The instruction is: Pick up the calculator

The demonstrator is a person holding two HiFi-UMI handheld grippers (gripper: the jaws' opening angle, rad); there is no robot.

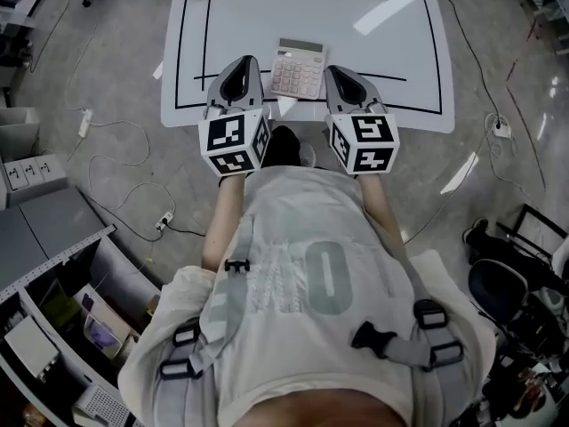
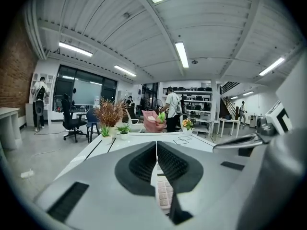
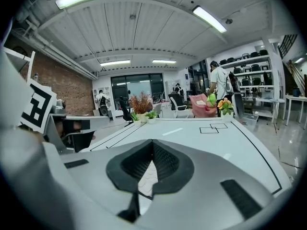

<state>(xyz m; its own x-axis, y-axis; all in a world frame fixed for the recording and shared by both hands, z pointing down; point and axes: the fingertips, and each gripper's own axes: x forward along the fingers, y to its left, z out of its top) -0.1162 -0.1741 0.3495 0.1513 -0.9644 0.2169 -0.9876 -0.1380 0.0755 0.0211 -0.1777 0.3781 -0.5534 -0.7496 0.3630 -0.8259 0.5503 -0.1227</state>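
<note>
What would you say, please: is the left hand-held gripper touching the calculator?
Apart: the head view shows a strip of table between left hand-held gripper and calculator.

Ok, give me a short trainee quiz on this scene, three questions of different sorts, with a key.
1. True or false: the calculator lies on the table between the left hand-held gripper and the right hand-held gripper.
2. The left hand-held gripper is: A open; B shut, empty; C shut on the calculator.
3. What stands at the table's far left corner?
Key: 1 true; 2 B; 3 potted plants.
</note>
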